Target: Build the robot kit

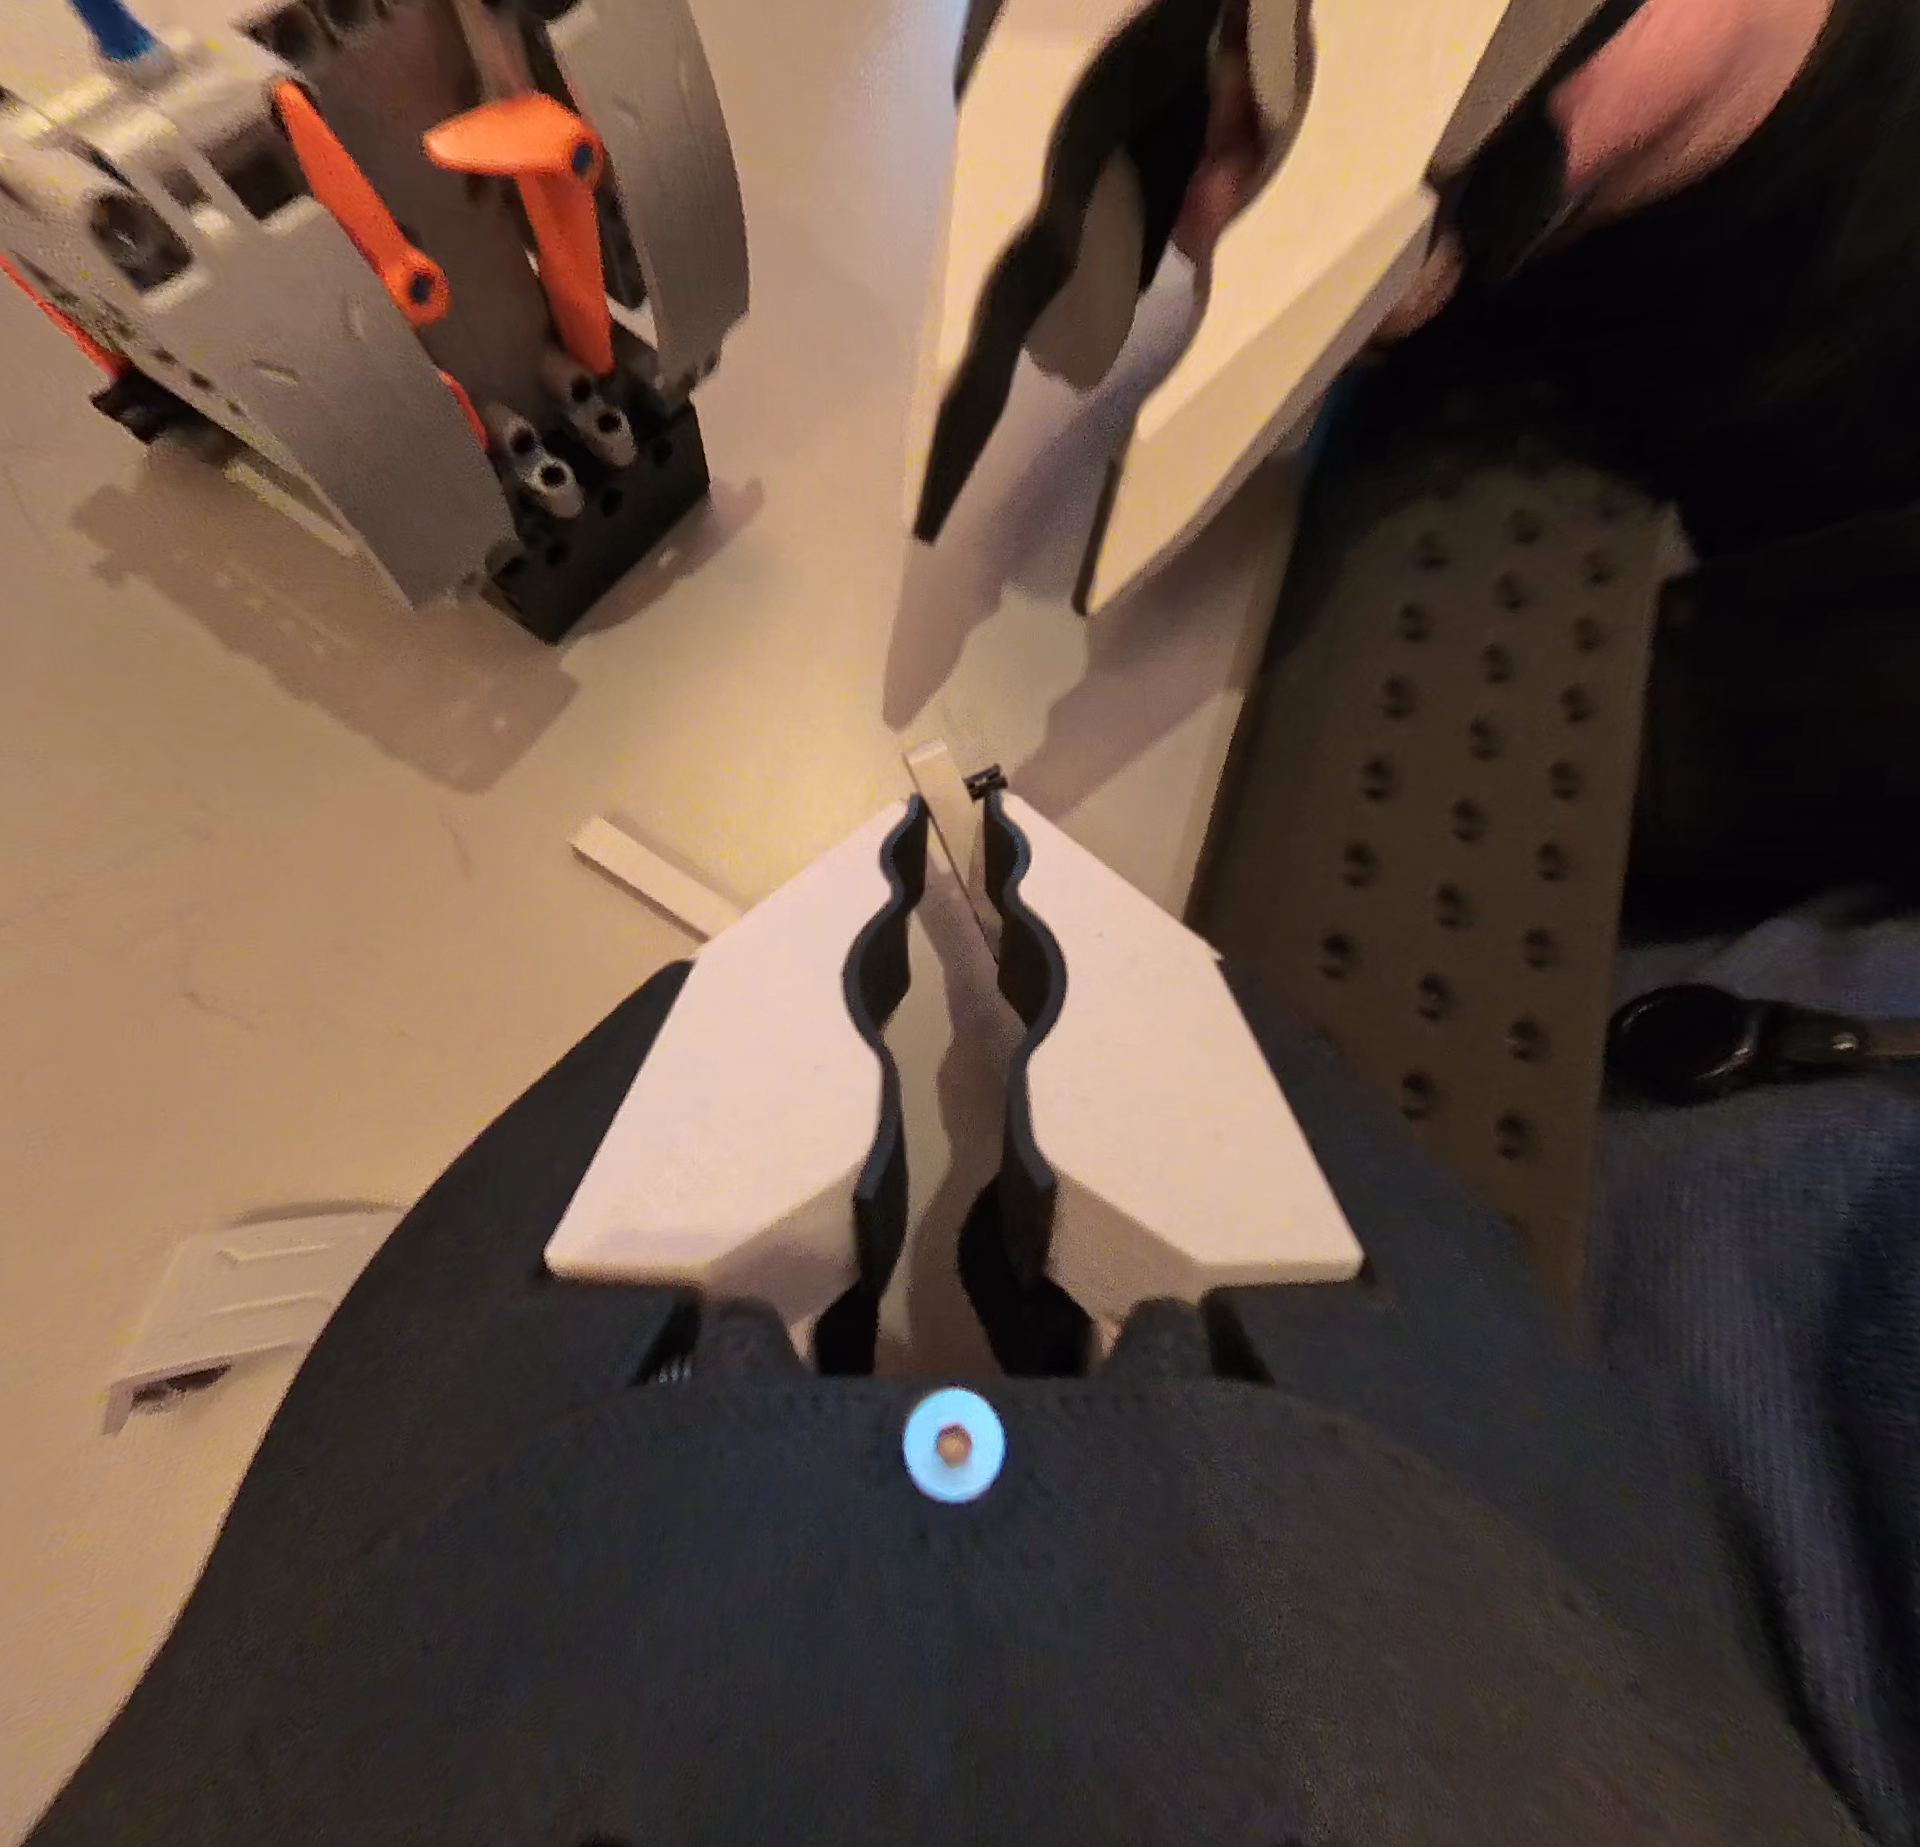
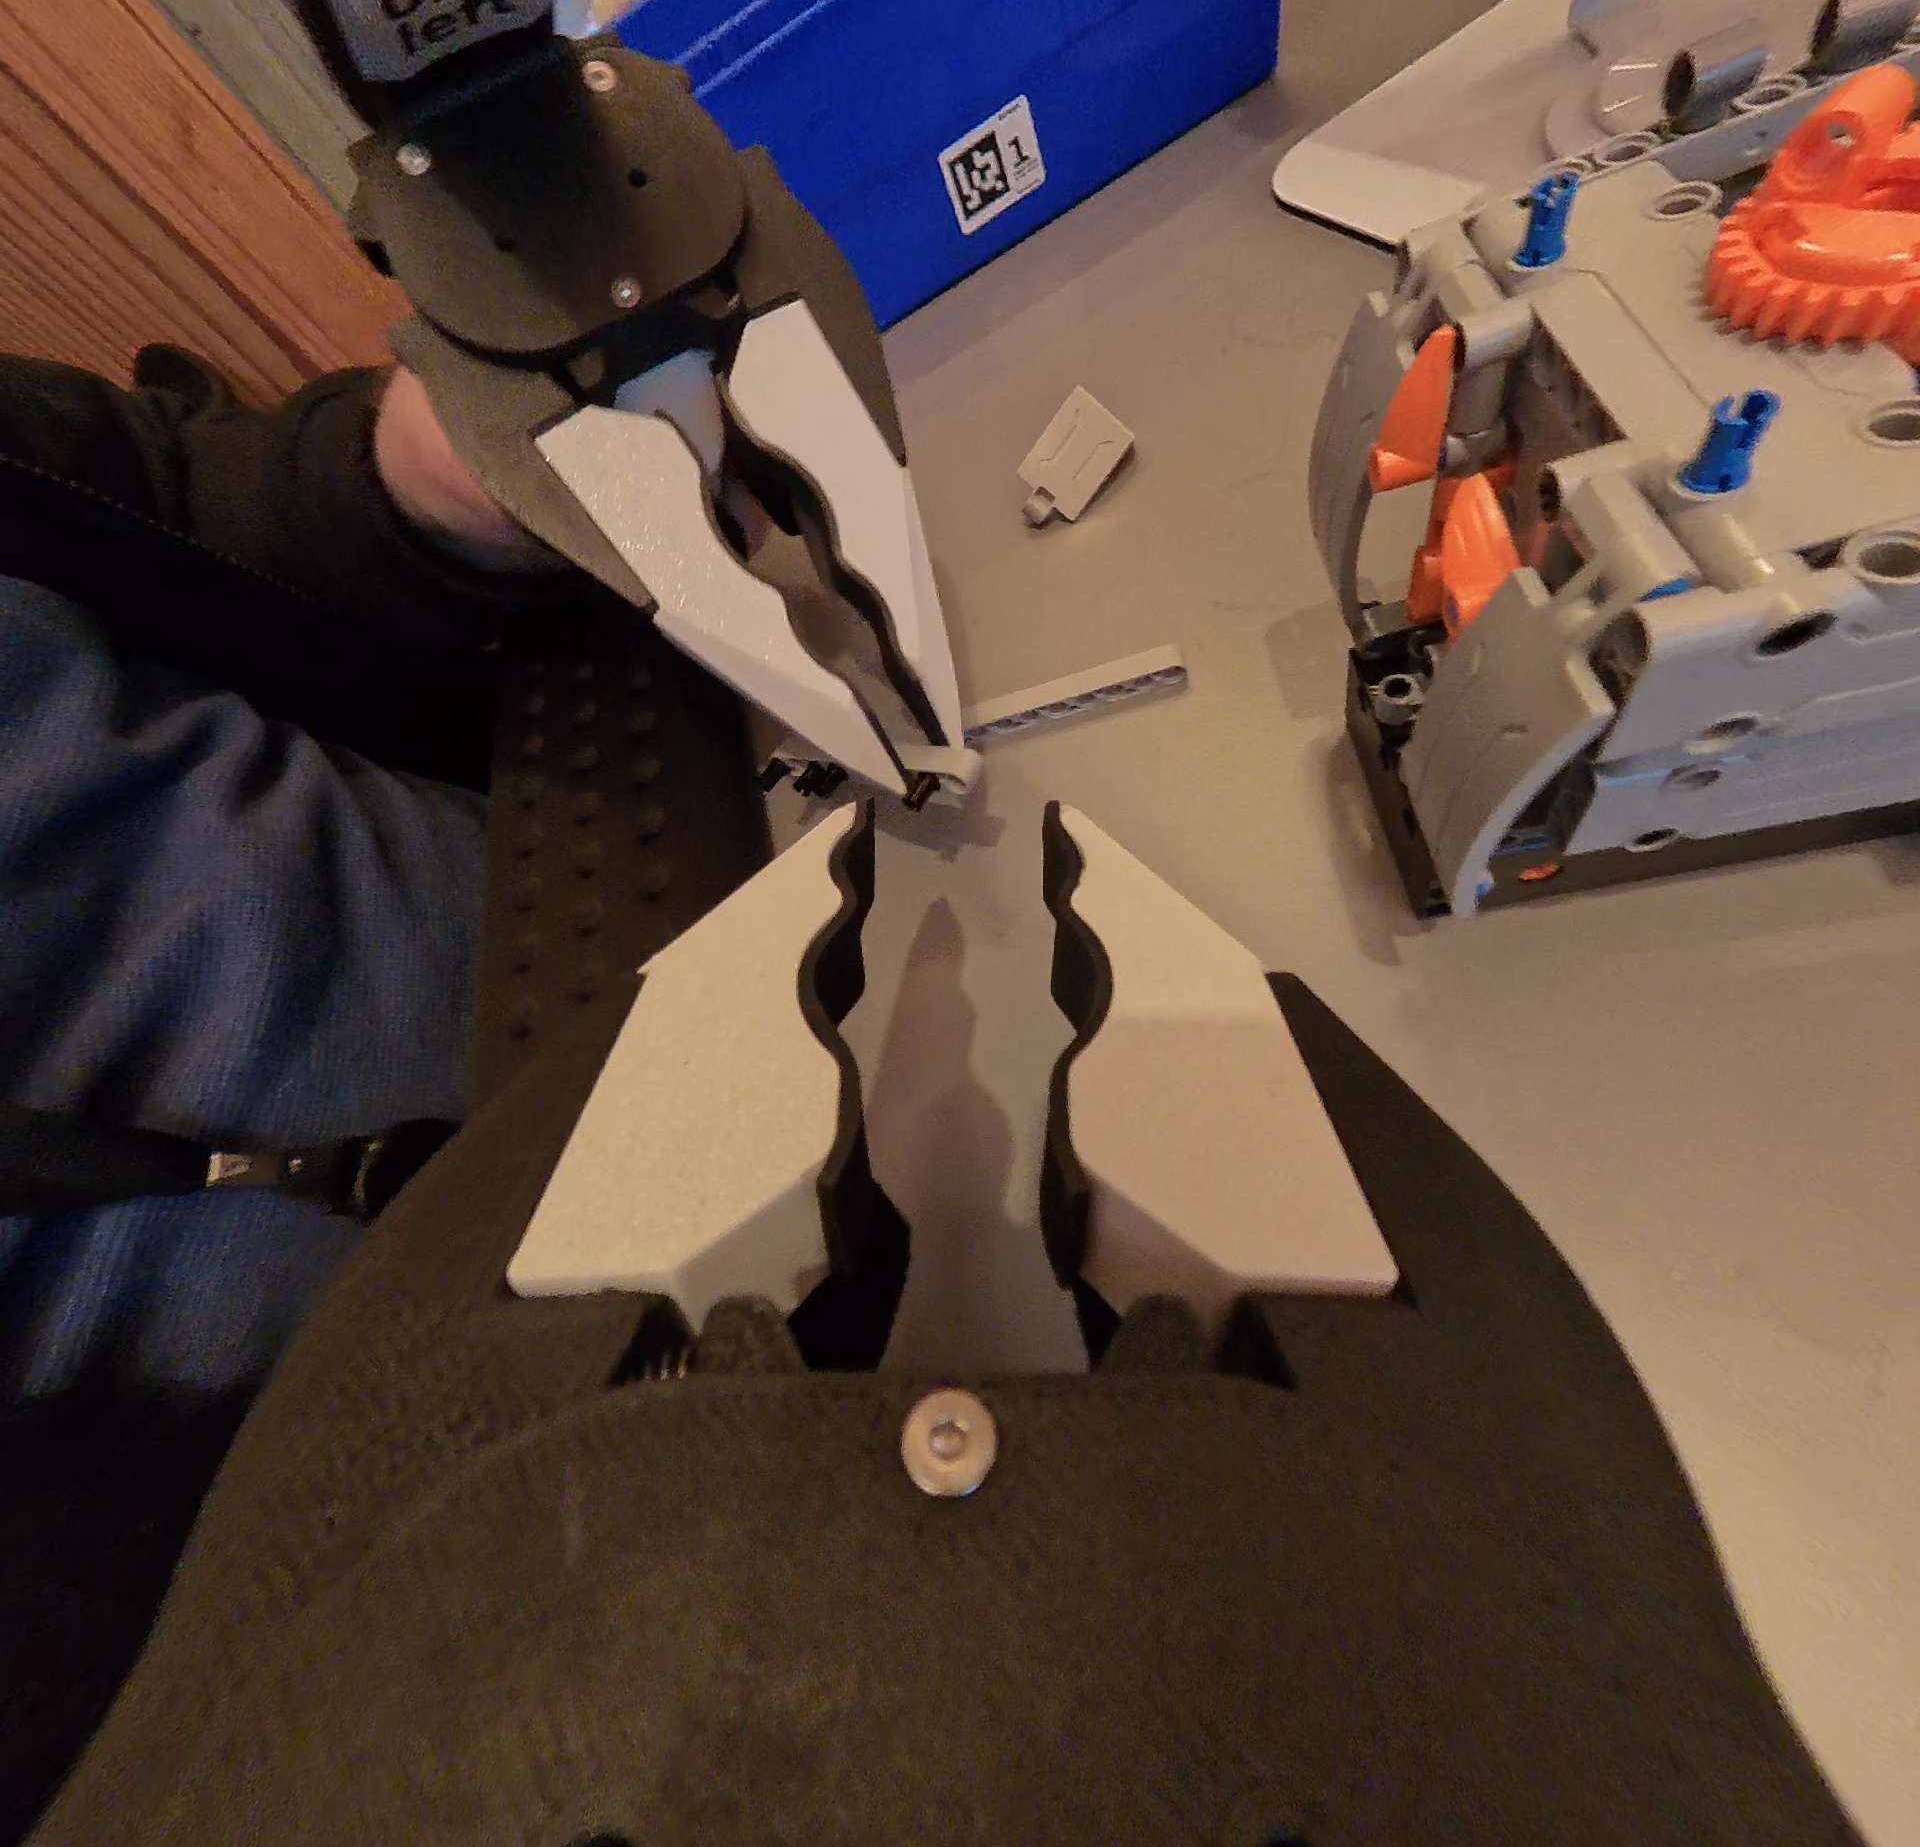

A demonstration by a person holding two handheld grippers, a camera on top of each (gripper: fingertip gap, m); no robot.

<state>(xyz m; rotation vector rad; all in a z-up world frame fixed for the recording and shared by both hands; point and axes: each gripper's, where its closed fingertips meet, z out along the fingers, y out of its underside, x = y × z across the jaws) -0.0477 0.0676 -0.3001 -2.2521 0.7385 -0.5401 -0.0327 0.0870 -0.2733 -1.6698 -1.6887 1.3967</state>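
My left gripper is shut on a thin light grey beam, gripping it near its end. A black pin sticks out of the beam at the fingertips. In the right wrist view the left gripper comes in from the upper left and holds the beam low over the table; more black pins show along the beam. My right gripper is open and empty, its tips just short of the beam's end. It also shows at the top of the left wrist view.
A second long grey beam and a small grey panel lie on the grey table. A grey model with orange parts stands to the right. A blue box is at the back. A dark studded plate lies at the left. One gripper's finger ends stand about 4 cm off the other's.
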